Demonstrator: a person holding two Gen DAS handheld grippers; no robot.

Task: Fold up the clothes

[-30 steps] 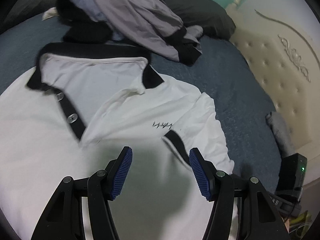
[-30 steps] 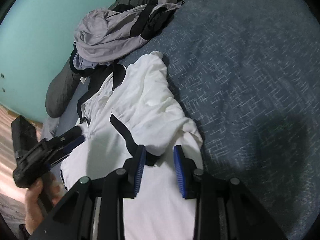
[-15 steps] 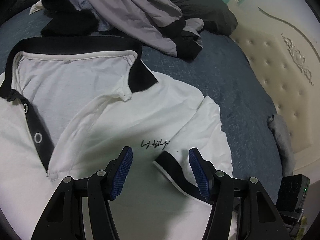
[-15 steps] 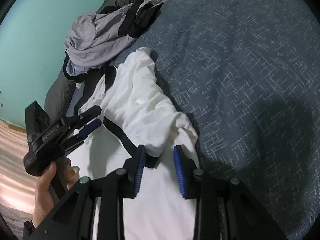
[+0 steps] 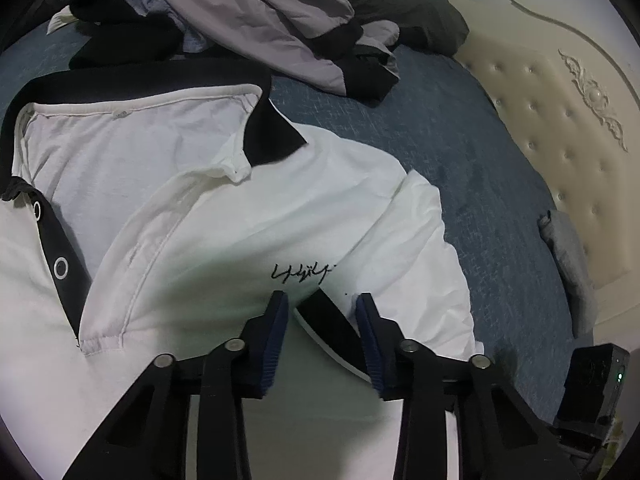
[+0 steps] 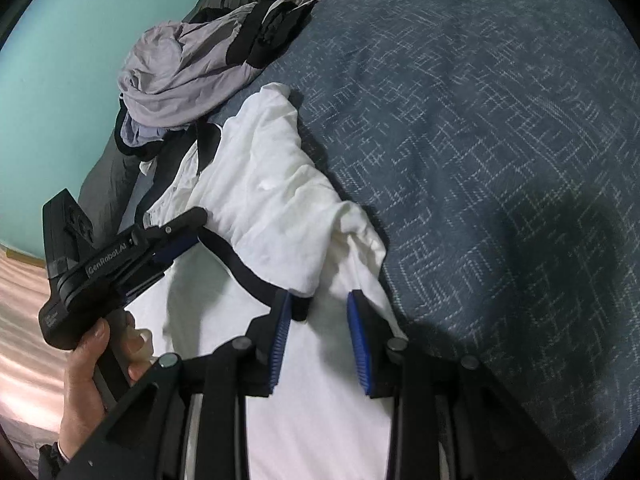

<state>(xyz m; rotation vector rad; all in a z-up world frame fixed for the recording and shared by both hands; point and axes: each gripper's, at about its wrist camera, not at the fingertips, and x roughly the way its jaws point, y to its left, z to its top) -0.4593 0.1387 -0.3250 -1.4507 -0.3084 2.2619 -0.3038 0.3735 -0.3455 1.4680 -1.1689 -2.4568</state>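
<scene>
A white polo shirt (image 5: 224, 216) with a black collar and black sleeve trim lies front up on the blue bedspread; it also shows in the right wrist view (image 6: 280, 184). Its right sleeve is folded in over the chest. My left gripper (image 5: 320, 304) is open, its jaws on either side of the black sleeve cuff (image 5: 332, 320). My right gripper (image 6: 318, 300) is open just over the bunched sleeve edge and the black cuff (image 6: 256, 276). The left gripper (image 6: 120, 256) also shows in the right wrist view, held by a hand.
A heap of grey, lilac and black clothes (image 5: 256, 20) lies beyond the collar, with a dark pillow (image 5: 400, 12) behind it. A cream tufted headboard (image 5: 560, 128) bounds the bed. A folded grey item (image 5: 568, 248) lies by it. Blue bedspread (image 6: 480, 160) spreads to the right.
My left gripper has moved forward and to the right over the shirt, down to the black sleeve cuff, and its jaws have narrowed. My right gripper has held nearly still.
</scene>
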